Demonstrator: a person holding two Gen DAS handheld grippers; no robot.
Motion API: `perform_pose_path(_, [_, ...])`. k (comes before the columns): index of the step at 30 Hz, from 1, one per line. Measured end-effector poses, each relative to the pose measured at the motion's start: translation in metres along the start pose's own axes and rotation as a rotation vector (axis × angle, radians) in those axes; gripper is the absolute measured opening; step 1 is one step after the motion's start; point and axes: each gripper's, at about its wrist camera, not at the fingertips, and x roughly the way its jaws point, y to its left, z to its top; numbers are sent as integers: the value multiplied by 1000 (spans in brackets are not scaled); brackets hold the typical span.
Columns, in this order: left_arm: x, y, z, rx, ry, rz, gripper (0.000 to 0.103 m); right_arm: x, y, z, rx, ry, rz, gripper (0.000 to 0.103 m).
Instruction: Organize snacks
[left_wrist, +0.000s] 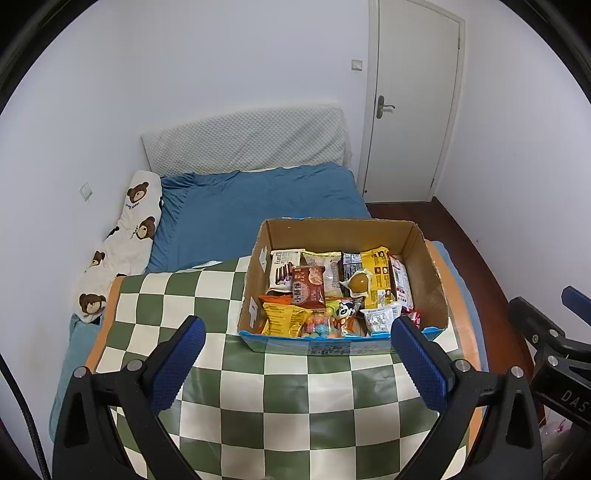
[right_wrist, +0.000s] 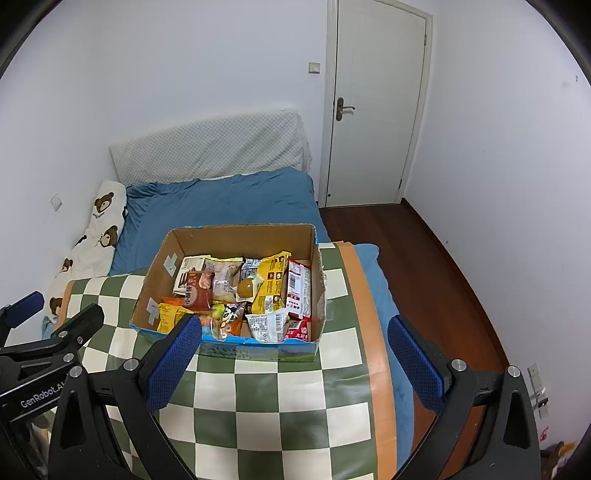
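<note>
Left wrist view looks over the checkered worktop (left_wrist: 295, 398) to the cardboard box (left_wrist: 430, 280) of snack packets (left_wrist: 308, 290) at its far right part, with the blue bed (left_wrist: 258, 199) behind. Both tools, left (left_wrist: 297, 354) and right (right_wrist: 295, 354), hang wide and empty near the box's front wall. I would reach over that low wall for a top packet; bare cloth left of the box gives sorting room, though the worktop's right edge is close
</note>
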Motion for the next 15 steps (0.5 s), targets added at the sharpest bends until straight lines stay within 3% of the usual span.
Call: perform_pose_path(15, [-3, 0, 0, -1, 1, -3, 103, -3, -1, -3, 0, 1, -1, 103])
